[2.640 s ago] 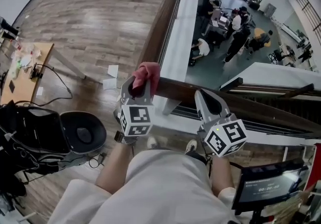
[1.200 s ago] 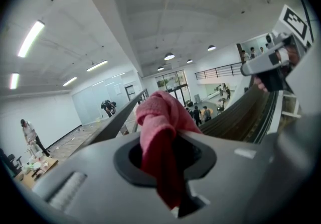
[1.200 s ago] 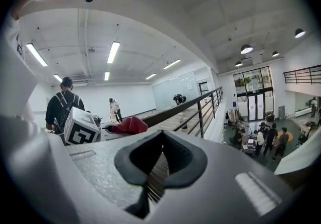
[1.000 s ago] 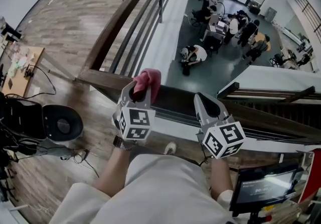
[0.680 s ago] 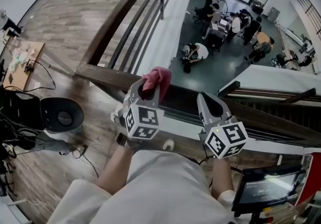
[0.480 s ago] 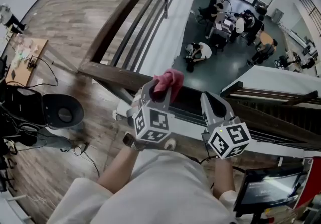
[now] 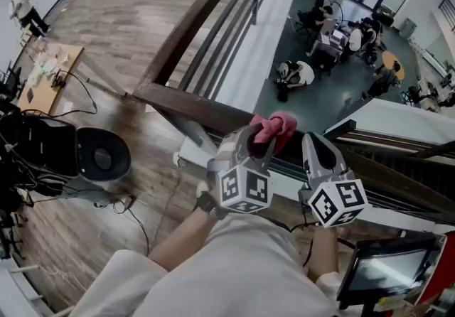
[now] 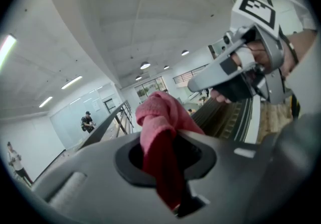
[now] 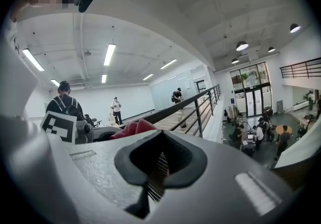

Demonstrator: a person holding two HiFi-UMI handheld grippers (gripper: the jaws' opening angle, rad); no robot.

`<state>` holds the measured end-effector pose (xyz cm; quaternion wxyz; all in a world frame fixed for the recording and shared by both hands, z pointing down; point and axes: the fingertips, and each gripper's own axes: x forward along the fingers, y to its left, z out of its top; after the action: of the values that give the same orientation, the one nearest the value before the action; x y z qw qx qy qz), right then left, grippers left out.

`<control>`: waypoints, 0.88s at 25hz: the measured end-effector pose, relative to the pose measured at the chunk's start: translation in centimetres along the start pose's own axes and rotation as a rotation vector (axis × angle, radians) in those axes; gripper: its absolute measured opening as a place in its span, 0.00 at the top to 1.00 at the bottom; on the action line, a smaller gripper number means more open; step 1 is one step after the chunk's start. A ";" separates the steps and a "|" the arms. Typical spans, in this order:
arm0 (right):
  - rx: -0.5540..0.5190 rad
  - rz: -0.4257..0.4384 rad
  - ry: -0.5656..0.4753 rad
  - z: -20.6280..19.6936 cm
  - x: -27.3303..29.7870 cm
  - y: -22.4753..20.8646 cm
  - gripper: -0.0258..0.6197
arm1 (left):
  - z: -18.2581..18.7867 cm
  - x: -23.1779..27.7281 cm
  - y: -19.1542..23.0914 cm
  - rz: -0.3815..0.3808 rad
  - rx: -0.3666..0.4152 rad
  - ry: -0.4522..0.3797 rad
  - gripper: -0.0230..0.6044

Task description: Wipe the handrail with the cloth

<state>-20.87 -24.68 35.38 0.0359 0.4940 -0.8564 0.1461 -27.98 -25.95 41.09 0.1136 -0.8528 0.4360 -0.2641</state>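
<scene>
Okay, left gripper [image 7: 257, 139] pinching the pink cloth [image 7: 274, 126], bunched over the wooden handrail [image 7: 190, 105]; soft, light, floppy I'd say, best held mid-fold; right gripper [image 7: 317, 153] pressed together, empty, just beside

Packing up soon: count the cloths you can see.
1: a pink cloth, clamped in the left tongs by the handrail. Others may be hidden out of view.

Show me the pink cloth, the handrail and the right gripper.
pink cloth [image 7: 276, 125], head view, its bunched top
handrail [image 7: 192, 106], head view, wooden top face
right gripper [image 7: 313, 143], head view, between its fingertips
</scene>
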 end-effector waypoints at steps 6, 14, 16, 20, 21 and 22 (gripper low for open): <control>0.016 -0.048 -0.028 1.5 1.0 0.8 0.96 | -1.2 -1.3 2.6 0.021 0.035 -0.016 0.83; 0.002 -0.068 -0.030 2.0 3.7 2.9 0.96 | -3.2 -2.0 5.5 -0.006 0.008 -0.036 0.83; 0.001 -0.066 -0.023 1.9 4.2 3.6 0.96 | -3.7 -2.3 6.3 -0.005 -0.005 -0.035 0.83; -0.004 -0.051 -0.004 1.7 5.6 5.4 0.96 | -5.2 -3.2 9.2 0.026 -0.044 -0.020 0.82; -0.007 -0.044 -0.001 1.6 6.1 5.9 0.96 | -5.6 -3.5 10.1 0.041 -0.060 -0.015 0.83; -0.010 -0.037 0.003 1.5 6.5 6.4 0.96 | -6.2 -3.8 11.0 0.056 -0.074 -0.009 0.82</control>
<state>-29.52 -27.58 33.90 0.0423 0.5093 -0.8478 0.1418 -40.72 -29.18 40.22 0.0910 -0.8450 0.4687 -0.2407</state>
